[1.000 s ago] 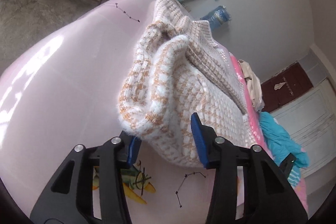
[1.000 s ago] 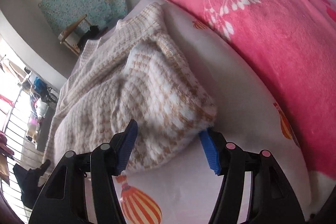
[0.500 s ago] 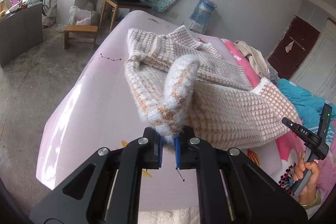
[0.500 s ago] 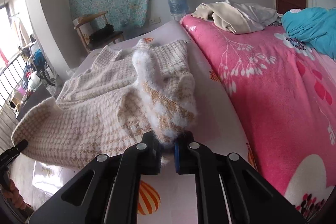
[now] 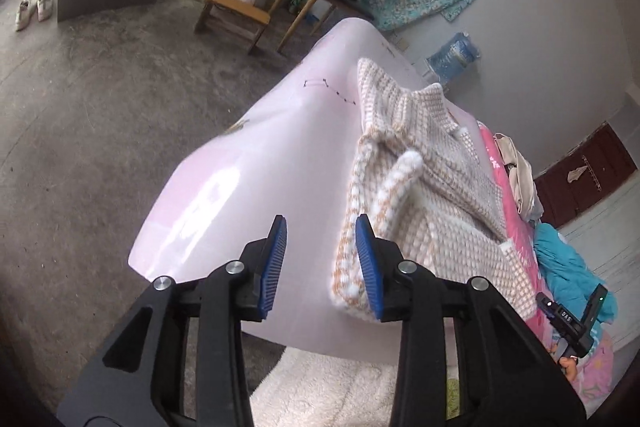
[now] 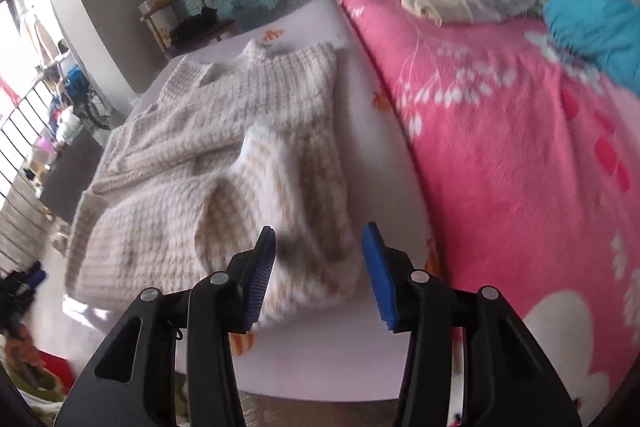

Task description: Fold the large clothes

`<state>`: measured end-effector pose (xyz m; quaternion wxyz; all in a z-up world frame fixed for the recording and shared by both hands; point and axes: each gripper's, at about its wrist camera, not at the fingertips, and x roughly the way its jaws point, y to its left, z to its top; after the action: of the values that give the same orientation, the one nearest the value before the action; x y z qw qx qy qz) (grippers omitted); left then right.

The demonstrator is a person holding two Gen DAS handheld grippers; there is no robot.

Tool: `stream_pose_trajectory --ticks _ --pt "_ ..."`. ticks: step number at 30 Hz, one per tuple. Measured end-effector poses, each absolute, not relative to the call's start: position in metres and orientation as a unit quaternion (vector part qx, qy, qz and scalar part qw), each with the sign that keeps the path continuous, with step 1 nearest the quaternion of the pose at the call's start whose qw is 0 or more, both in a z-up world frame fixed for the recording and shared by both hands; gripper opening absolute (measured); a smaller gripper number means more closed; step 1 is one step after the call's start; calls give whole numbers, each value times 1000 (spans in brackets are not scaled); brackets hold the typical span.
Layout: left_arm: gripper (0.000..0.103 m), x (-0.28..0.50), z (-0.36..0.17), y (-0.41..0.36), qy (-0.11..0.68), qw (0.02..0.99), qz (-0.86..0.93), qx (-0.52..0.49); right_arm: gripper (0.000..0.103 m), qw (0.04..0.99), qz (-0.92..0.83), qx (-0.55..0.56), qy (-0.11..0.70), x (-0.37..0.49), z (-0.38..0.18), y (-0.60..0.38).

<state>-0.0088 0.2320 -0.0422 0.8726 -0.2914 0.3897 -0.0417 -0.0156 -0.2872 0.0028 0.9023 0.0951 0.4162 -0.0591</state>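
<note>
Right wrist view: motion blur softens the knitted sweater (image 6: pixel 240 155) and pink blanket (image 6: pixel 520 147). Left wrist view: the left claw (image 5: pixel 320 267) hides the sweater's near corner; the other hand (image 5: pixel 570 365) is mostly hidden.

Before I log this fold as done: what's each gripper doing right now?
Left gripper: open, jaws just reopened, nothing between them; sweater lies beside it.
Right gripper: open, jaws just reopened, holding nothing, above the sweater's folded edge.
</note>
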Motion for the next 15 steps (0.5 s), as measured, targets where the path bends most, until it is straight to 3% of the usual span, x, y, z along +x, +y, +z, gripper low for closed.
stream_pose_trajectory --ticks 6,10,15 --pt "35 38 -24 164 393 881 -157 -211 52 909 8 116 401 12 10 -272" --pt "53 75 -41 97 442 847 -240 -171 52 884 90 112 445 40 -13 -230" --pt "51 90 -69 48 477 849 -211 -87 52 853 105 108 500 60 -54 -211"
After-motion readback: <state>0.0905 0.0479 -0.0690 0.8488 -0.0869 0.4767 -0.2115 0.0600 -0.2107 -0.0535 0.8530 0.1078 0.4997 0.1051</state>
